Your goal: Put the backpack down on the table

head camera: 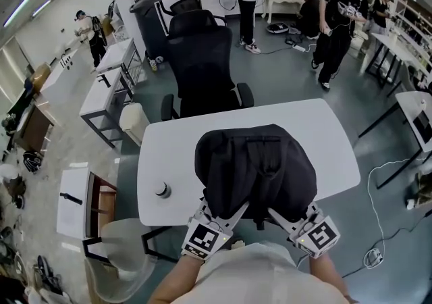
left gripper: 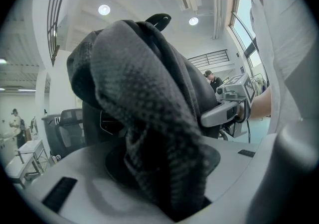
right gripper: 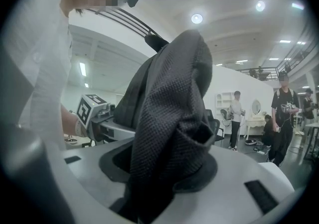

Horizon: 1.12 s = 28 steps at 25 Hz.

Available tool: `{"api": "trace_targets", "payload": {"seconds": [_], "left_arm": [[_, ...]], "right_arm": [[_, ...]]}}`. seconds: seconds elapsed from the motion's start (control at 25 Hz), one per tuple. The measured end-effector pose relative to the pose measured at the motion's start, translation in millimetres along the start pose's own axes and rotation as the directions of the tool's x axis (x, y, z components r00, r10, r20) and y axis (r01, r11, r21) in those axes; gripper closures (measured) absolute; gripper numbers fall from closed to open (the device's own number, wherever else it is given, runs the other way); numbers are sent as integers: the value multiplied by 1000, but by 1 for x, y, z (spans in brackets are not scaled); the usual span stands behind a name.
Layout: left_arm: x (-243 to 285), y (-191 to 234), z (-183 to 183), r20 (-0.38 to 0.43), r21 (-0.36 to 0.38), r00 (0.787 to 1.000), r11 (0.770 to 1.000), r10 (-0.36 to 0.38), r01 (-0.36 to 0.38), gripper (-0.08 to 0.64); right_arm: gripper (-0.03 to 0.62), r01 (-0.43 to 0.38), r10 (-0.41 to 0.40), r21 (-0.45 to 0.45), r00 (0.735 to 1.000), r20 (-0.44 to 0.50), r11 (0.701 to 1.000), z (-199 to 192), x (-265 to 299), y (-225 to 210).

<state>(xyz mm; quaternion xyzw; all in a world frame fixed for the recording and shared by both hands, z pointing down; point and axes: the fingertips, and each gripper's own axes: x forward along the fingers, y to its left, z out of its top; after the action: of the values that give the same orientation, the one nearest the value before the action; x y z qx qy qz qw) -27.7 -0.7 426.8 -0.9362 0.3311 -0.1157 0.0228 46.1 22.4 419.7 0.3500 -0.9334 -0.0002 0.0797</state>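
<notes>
So, starting from the left: a small round object (head camera: 163, 190) sits alone near the left edge of the white tabletop (head camera: 175, 147), well apart from everything else. Right of it, at the near edge, the left gripper (head camera: 228, 216) reaches forward with its jaws clamped on a bunched fold of dark woven fabric at the lower end of the black backpack (head camera: 255, 167). The left gripper view shows that fabric filling the gap between the jaws, so they're partway closed on it, not empty.

The backpack is in the middle, over the near half of the tabletop, strap side facing the head camera. Its lower end hangs past the near edge. Can't tell whether it's actually touching the surface.

On the right, the right gripper (head camera: 282, 217) mirrors the first one, jaws pinched on another thick fold of the same backpack, as its own view shows. Behind the tabletop there's a black office chair (head camera: 200, 59), and a few people (head camera: 337, 19) stand farther back in the room.
</notes>
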Motion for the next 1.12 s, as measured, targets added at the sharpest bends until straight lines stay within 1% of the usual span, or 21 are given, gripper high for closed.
{"api": "trace_targets", "payload": {"seconds": [0.28,0.4,0.6,0.84,1.12], "left_arm": [[9,12,0,-7,-13,1000,1000,15,-15,376],[20,15,2,-11,-18,1000,999,28,-29,376],[47,37,10,-14,-27,999,998,50,-50,376],[90,66,26,-10,-19,996,996,84,-84,376],[134,103,32,-7,-14,992,992,124,-124,376]], "right_arm": [[393,-9,9,4,1000,10,1000,0,10,-13],[393,-25,25,13,1000,4,1000,0,13,-24],[393,-47,48,31,999,-10,998,5,27,-57],[393,-77,77,12,997,5,997,15,46,-109],[393,-104,105,-9,994,21,994,18,75,-162]]}}
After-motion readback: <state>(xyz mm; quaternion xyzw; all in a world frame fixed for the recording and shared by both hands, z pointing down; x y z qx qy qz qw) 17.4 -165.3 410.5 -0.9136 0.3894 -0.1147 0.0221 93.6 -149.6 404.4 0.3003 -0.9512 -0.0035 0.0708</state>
